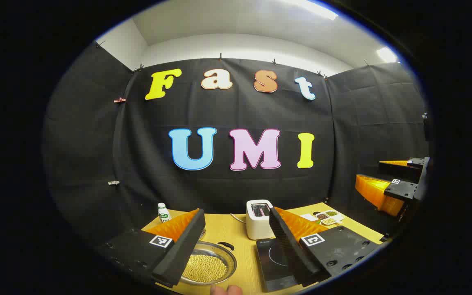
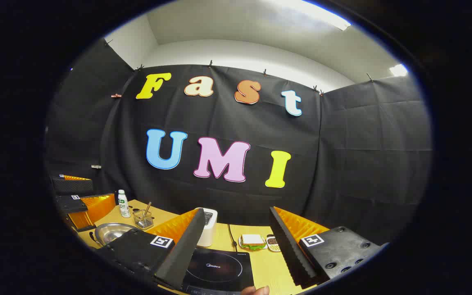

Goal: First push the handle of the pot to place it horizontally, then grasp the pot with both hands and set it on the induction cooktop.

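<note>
A steel pot (image 1: 213, 250) with yellow beans in it sits on the wooden table, below and between my left gripper's fingers. Its black loop handle (image 1: 226, 246) points to the far right. The black induction cooktop (image 1: 275, 262) lies just right of the pot. My left gripper (image 1: 236, 213) is open above them, holding nothing. In the right gripper view the cooktop (image 2: 219, 268) lies under my open right gripper (image 2: 237, 213), and the pot (image 2: 113, 232) sits far left. The left gripper (image 2: 76, 196) hangs over the pot there; the right gripper (image 1: 395, 184) floats at the far right.
A white toaster (image 1: 258, 219) stands behind the cooktop. A small bottle (image 2: 123, 203) and a wire basket (image 2: 143, 219) stand at the back left. A sandwich plate (image 2: 253, 241) and small dishes (image 1: 328, 217) lie at the back right. A fingertip (image 1: 225, 290) shows at the bottom.
</note>
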Available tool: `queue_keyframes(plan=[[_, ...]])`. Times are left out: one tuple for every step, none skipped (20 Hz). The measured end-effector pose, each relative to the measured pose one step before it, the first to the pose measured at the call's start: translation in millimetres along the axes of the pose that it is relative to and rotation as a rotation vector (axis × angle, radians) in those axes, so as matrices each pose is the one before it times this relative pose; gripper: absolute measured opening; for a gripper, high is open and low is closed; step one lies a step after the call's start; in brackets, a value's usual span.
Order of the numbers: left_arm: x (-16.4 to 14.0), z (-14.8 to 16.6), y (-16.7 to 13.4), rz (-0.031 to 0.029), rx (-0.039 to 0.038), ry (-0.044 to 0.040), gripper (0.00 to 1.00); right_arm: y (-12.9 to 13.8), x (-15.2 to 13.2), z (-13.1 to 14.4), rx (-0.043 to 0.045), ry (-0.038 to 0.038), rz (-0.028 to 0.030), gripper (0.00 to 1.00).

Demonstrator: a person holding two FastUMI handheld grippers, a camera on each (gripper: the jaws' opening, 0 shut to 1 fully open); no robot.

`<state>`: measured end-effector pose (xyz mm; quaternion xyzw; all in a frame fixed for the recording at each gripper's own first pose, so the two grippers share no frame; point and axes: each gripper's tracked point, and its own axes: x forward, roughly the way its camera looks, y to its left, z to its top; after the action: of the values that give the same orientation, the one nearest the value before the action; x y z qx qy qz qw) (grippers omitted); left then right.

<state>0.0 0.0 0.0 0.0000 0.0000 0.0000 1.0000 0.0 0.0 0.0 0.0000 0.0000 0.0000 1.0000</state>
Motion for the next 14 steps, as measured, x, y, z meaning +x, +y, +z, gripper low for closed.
queue_keyframes(plan=[[0.59, -0.75, -0.54, 0.00014, 0.00005, -0.00119, 0.98, -0.46, 0.21, -0.43, 0.00028, 0.00120, 0.00008, 0.97], [-1.12, 0.07, -0.11, 0.00189, 0.00080, 0.00012, 0.98, -0.21, 0.05, -0.46, 0.00025, 0.00156, 0.00166, 0.97], [0.30, -1.02, 0.47, 0.00332, 0.00015, 0.00107, 0.98, -0.14, 0.21, 0.21, -0.00066, 0.00094, -0.00032, 0.97], [0.27, 0.53, -0.08, 0.00145, -0.00135, 0.00024, 0.98, -0.13, -0.07, 0.33, -0.00089, -0.00142, -0.00003, 0.97], [-0.43, -1.84, -0.53, -0.00043, -0.00161, 0.00183, 0.98, -0.26, 0.30, 0.45, -0.00210, -0.00184, -0.00062, 0.97], [0.08, -0.35, 0.12, 0.00071, -0.00039, 0.00234, 0.98, -0.13, 0.14, 0.26, -0.00154, -0.00057, -0.00056, 0.97], [0.08, -1.10, 0.75, 0.00099, -0.00002, 0.00172, 0.98, 0.72, 0.00, -0.30, -0.00071, -0.00063, 0.00053, 0.97], [0.09, 0.91, 0.59, 0.00221, -0.00038, -0.00015, 0.98, 0.37, -0.06, 0.76, -0.00011, -0.00176, 0.00085, 0.97], [-0.29, -0.86, 0.19, -0.00017, -0.00203, -0.00036, 0.98, 0.10, 0.05, 0.31, -0.00131, -0.00212, 0.00014, 0.97], [0.43, 0.24, 0.14, -0.00070, -0.00226, 0.00011, 0.98, 0.64, 0.45, -0.17, -0.00273, -0.00051, 0.00055, 0.97], [0.86, -0.35, 0.33, -0.00117, -0.00161, 0.00032, 0.98, 0.43, -0.24, -0.16, -0.00332, -0.00066, 0.00101, 0.97], [0.08, 0.45, -0.36, -0.00091, 0.00037, 0.00023, 0.98, 0.16, 0.72, 0.46, -0.00335, -0.00098, -0.00029, 0.97], [0.03, -0.59, 0.04, -0.00032, 0.00093, 0.00008, 0.98, -0.01, 0.05, 0.34, -0.00069, -0.00011, -0.00105, 0.97], [0.33, 0.09, -0.37, -0.00011, 0.00159, 0.00055, 0.98, -0.05, 0.58, -0.24, 0.00245, 0.00004, 0.00056, 0.97]])
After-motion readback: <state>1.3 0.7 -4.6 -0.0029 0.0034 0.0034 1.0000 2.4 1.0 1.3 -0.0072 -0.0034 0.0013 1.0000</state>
